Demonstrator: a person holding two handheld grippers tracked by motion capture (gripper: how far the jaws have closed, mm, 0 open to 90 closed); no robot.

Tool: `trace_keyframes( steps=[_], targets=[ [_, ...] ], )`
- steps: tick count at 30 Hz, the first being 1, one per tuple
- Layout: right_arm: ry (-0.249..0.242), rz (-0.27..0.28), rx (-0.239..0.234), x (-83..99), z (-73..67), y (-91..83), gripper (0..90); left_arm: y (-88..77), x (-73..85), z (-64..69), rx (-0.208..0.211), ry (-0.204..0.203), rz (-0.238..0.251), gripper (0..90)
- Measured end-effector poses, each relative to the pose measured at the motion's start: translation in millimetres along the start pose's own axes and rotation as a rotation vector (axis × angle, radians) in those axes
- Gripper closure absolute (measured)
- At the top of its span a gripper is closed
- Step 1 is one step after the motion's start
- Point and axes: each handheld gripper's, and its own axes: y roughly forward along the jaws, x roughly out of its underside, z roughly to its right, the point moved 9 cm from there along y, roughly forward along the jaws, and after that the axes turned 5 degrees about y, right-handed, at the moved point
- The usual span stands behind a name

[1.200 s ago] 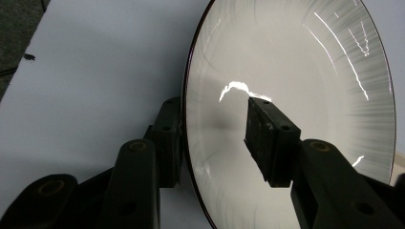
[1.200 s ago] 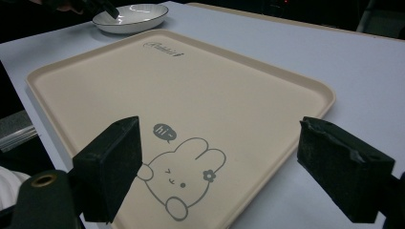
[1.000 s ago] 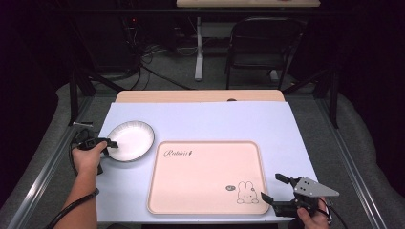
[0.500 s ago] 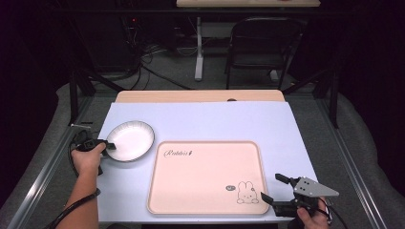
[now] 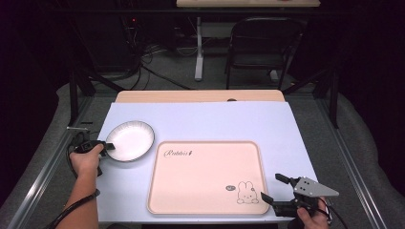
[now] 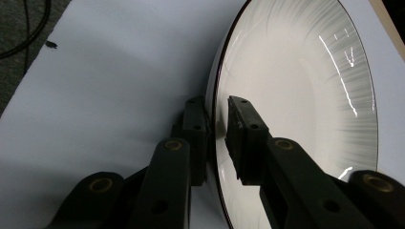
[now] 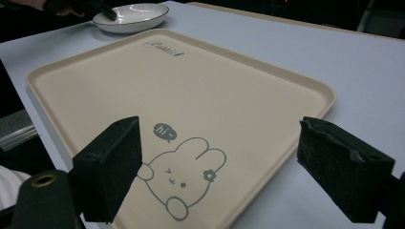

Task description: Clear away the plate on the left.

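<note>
At centre left of the high view, the left gripper (image 5: 108,146) has just been closing its jaws onto the near rim of the white plate (image 5: 130,140), which rests on the table (image 5: 200,119) beside the empty tray (image 5: 205,176); lifting and placing remain, while the right gripper (image 5: 272,189) waits wide open, holding nothing.

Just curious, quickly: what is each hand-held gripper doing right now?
Left hand-held gripper: jaws just closing, now gripping the rim of the white plate.
Right hand-held gripper: open, holding nothing.

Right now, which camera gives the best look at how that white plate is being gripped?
The left gripper view: the left gripper straddles the plate rim, one jaw either side, having just been closing. The high view shows the whole plate but hides the jaws; the right gripper view shows it small and far off.
</note>
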Motion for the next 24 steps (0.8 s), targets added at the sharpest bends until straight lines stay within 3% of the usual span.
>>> trace_keyframes(
  steps=[8, 15, 24],
  targets=[
    [0.002, -0.002, 0.0, 0.1, 0.3, 0.0, 14.9, -1.4, -0.3, -2.3, 0.058, -0.042, 0.013, 81.4],
    [0.003, -0.002, 0.0, 0.1, 0.2, 0.1, 14.9, -7.4, -4.0, 2.3, 0.074, -0.044, 0.033, 83.9],
    [0.003, -0.002, 0.001, 0.1, 0.3, -0.1, 14.9, -14.9, -11.1, 16.0, 0.001, 0.04, 0.057, 84.7]
  ],
)
